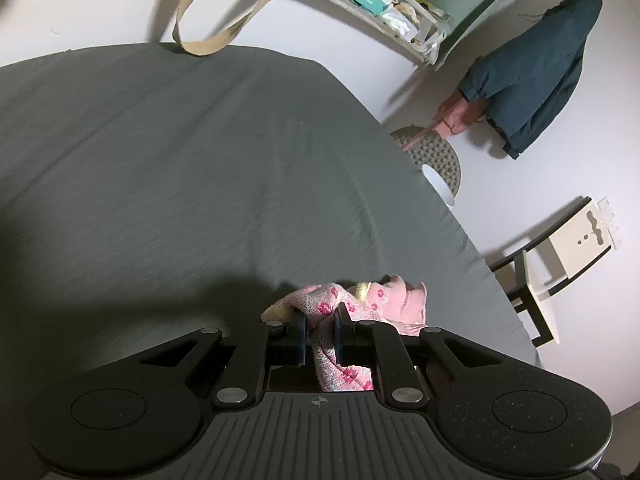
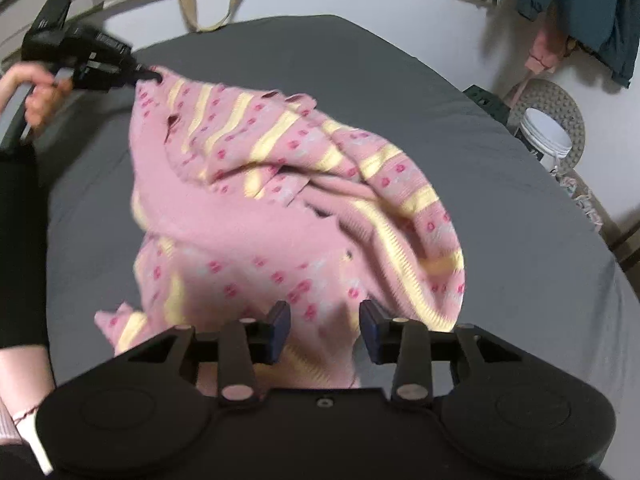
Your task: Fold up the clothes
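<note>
A pink knitted sweater (image 2: 280, 216) with yellow stripes and red dots hangs bunched over the grey bed sheet (image 2: 500, 200). My left gripper (image 1: 320, 330) is shut on a fold of the pink sweater (image 1: 360, 300); in the right wrist view it (image 2: 152, 75) holds the garment's upper left corner up, with a hand behind it. My right gripper (image 2: 324, 330) stands open at the sweater's lower edge, fabric lying between its blue pads (image 2: 280, 324) without being pinched.
A beige bag strap (image 1: 224, 12) hangs from a cluttered shelf (image 1: 384, 8) at the bed's far edge. A dark teal jacket (image 1: 540, 72) hangs on the wall at right, above a studded stool (image 1: 436, 156) with a white bucket (image 2: 544, 132). A chair (image 1: 560, 264) stands beside the bed.
</note>
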Motion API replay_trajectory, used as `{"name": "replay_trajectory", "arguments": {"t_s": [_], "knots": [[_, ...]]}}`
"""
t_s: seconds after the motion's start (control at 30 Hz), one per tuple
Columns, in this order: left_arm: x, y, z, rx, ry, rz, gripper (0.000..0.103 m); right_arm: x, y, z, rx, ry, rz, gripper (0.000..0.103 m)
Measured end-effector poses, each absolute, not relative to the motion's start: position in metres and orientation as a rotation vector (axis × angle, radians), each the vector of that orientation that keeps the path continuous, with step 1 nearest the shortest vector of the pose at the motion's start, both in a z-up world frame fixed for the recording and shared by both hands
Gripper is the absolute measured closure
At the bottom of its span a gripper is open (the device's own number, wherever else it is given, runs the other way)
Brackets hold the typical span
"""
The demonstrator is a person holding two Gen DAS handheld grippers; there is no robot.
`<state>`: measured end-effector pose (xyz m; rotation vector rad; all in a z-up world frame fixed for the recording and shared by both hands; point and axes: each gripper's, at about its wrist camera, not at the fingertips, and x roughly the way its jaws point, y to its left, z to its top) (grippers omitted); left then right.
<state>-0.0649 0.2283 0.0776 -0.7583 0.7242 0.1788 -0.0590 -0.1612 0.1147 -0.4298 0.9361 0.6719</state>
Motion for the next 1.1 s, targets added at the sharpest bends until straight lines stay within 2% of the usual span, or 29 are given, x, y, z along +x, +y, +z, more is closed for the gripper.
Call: {"name": "replay_trajectory", "arguments": {"t_s": [0.37, 0.53, 0.63, 0.77, 1.0, 1.1], "knots": [[-0.062, 0.228, 0.073, -0.749, 0.741, 0.182, 0.090, -0.065, -0.143, 0.082, -0.608, 0.906, 0.812, 0.071], [-0.062, 0.227, 0.073, -0.750, 0.743, 0.184, 0.090, -0.074, -0.139, 0.070, -0.663, 0.897, 0.833, 0.091], [-0.062, 0.227, 0.074, -0.748, 0.742, 0.184, 0.090, -0.085, -0.140, 0.077, -0.704, 0.856, 0.806, 0.095], [-0.064, 0.226, 0.074, -0.746, 0.740, 0.184, 0.090, -0.097, -0.146, 0.093, -0.717, 0.783, 0.761, 0.095], [-0.065, 0.227, 0.075, -0.753, 0.737, 0.193, 0.090, -0.144, -0.159, 0.154, -0.577, 0.665, 0.862, 0.096], [-0.065, 0.227, 0.074, -0.754, 0.746, 0.198, 0.090, -0.154, -0.150, 0.147, -0.616, 0.708, 0.854, 0.096]]}}
